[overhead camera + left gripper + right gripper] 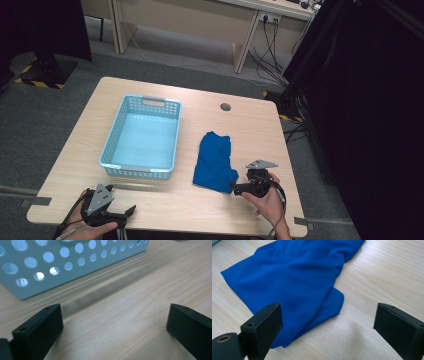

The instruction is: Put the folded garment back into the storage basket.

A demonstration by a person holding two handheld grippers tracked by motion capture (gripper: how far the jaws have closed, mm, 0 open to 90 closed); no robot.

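No text, label, brand or number can be read anywhere; the one sign is yellow-and-black hazard striping [40, 82] on the floor.

A light wooden table [165, 200] takes up the middle of the high view. On its left half stands a pale blue perforated plastic basket [141, 137]. To the right of the basket, a little lower in the frame, a crumpled blue cloth [215, 161] lies flat on the tabletop, apart from the basket. Above and to the right of the cloth sits a small round grey cable port [225, 106] set in the table.

The left gripper [131, 210] lies at the lower left, below the basket's near wall. The right gripper [233, 187] sits at the lower right, at the cloth's bottom right corner. In the right gripper view the cloth [294, 282] spreads from the upper left toward the centre.
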